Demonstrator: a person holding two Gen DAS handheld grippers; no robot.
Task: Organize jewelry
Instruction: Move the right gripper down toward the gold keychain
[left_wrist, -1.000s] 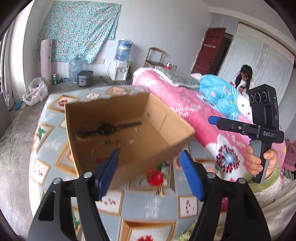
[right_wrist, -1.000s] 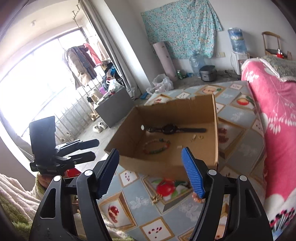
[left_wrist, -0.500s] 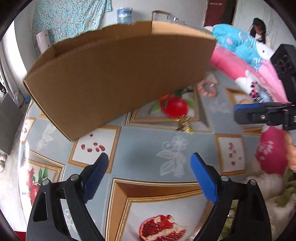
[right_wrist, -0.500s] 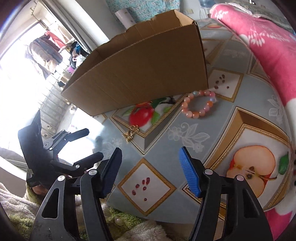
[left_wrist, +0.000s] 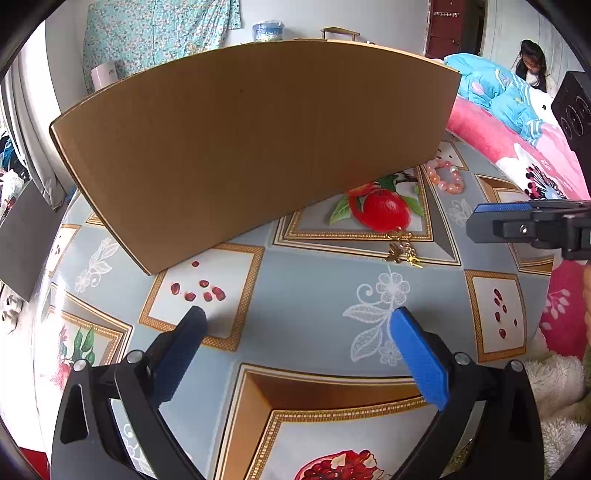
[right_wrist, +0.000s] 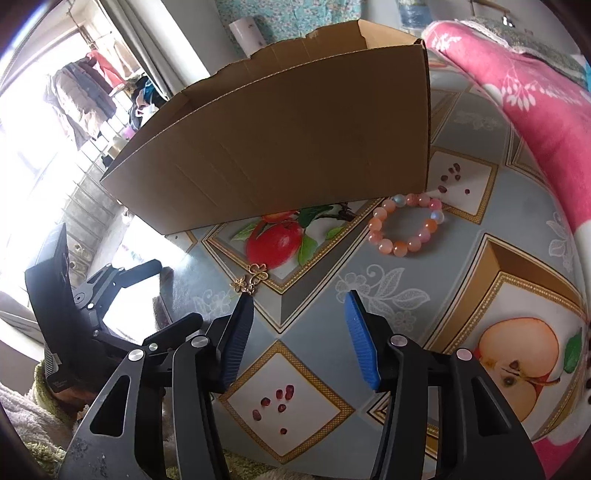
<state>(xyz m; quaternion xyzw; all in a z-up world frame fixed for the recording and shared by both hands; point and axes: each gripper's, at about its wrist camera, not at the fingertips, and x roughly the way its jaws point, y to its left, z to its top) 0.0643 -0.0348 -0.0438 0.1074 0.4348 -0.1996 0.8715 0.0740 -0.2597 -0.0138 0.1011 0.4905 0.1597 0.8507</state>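
Observation:
A brown cardboard box (left_wrist: 255, 147) stands on the patterned tablecloth (left_wrist: 306, 295); only its outer wall shows, and it also shows in the right wrist view (right_wrist: 288, 147). A pink bead bracelet (right_wrist: 406, 225) lies at the box's right corner, also seen in the left wrist view (left_wrist: 443, 177). Gold earrings (right_wrist: 251, 278) lie in front of the box, also in the left wrist view (left_wrist: 402, 251). My left gripper (left_wrist: 295, 332) is open and empty, low over the cloth. My right gripper (right_wrist: 299, 317) is open and empty, its left finger tip just short of the earrings.
A pink blanket (right_wrist: 535, 110) lies along the right side of the table. A person (left_wrist: 532, 70) sits at the far right. The right gripper's body (left_wrist: 535, 229) shows in the left wrist view, and the left gripper's body (right_wrist: 85, 295) in the right wrist view.
Both grippers have dropped from above the box down to table level in front of it. The box's inside is no longer visible. The right gripper has moved closer to the earrings.

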